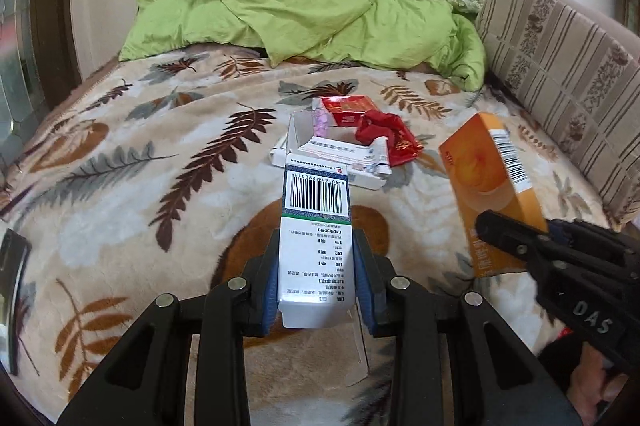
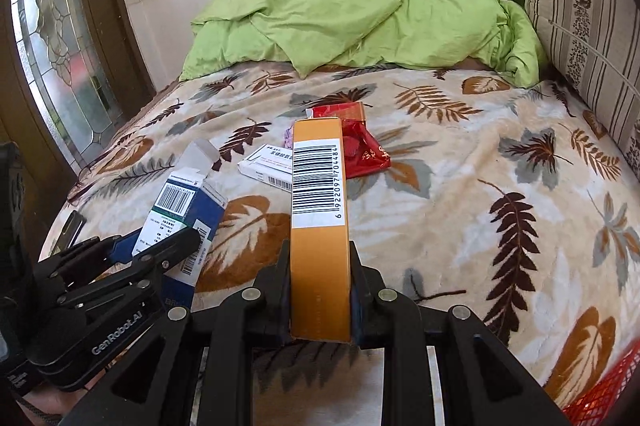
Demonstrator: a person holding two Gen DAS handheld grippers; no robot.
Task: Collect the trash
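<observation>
Two grippers, each pinching a carton above the bed. Left gripper (image 1: 316, 282): jaws narrowed onto a white-and-blue cardboard box (image 1: 314, 234), blue pads flat against its long sides; far flap open, near end open too. Large barcode on the upper face, with rows of small print below it, too small to read. From the right wrist view the same box (image 2: 182, 210) shows a dark blue side panel, and the left gripper (image 2: 160, 246) body reads "GenRobot.AI".

Right gripper (image 2: 320, 290): jaws pressed on an orange box (image 2: 318, 226), slim and smooth-sided, with a white barcode label printed 6 922097 704484. In the left wrist view the orange box (image 1: 492, 186) is held clear of the blanket, and the right gripper (image 1: 516, 238) carries the letters "DAS".

Loose trash lies on the bed beyond both boxes: a flat white carton (image 1: 340, 158) with printed text, a small tube (image 1: 380, 156) resting on it, a crumpled red wrapper (image 1: 390, 138), and a red pack (image 1: 348, 108) just behind.

Blanket (image 1: 160, 166): plush fleece, cream, with brown and grey leaf print. Green quilt (image 1: 288, 10) heaped at the far end. Striped cushion (image 1: 560, 66) along the right. Red mesh basket (image 2: 604, 394) at the near right corner.
</observation>
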